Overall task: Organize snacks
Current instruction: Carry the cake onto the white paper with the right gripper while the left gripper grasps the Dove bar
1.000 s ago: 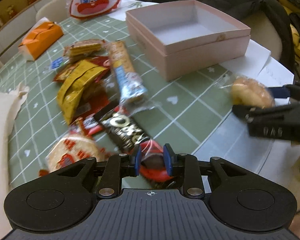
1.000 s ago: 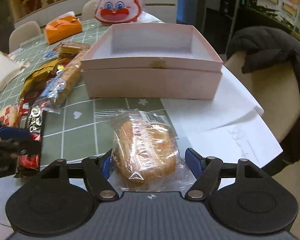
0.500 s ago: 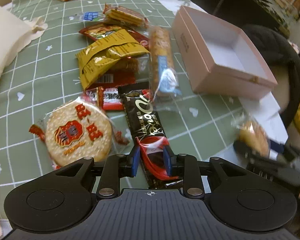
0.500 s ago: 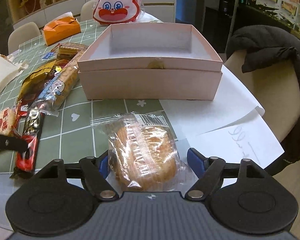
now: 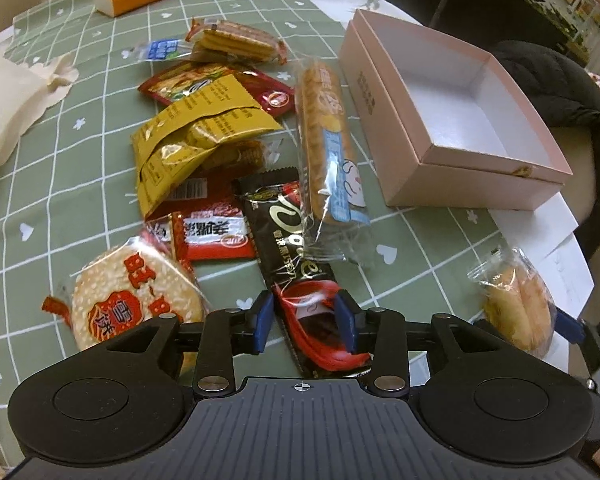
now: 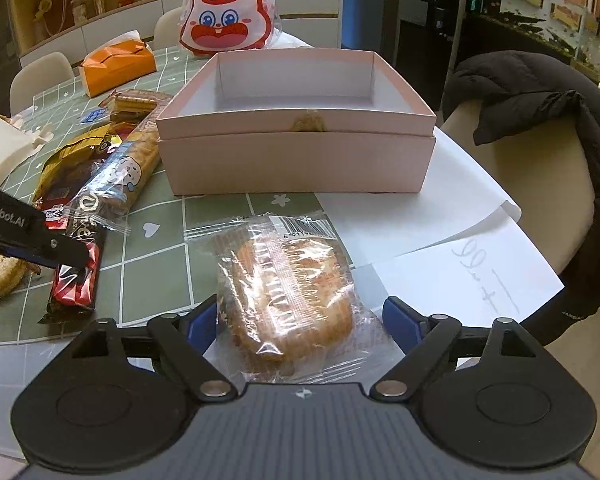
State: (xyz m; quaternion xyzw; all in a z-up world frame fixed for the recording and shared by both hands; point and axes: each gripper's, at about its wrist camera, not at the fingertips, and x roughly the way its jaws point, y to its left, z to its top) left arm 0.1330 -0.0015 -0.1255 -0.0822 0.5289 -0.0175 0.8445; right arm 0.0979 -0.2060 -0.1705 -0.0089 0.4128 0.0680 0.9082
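Left gripper (image 5: 304, 322) fingers spread wider; green grid tablecloth (image 5: 80, 184).

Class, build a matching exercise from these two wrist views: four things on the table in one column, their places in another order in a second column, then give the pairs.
1 pink box
2 wrapped bread
3 black chocolate bar
4 orange tissue box

a between the right gripper's opening jaws
b far end of the table
c empty, on white paper
d between the left gripper's opening jaws

Pairs: 1-c, 2-a, 3-d, 4-b
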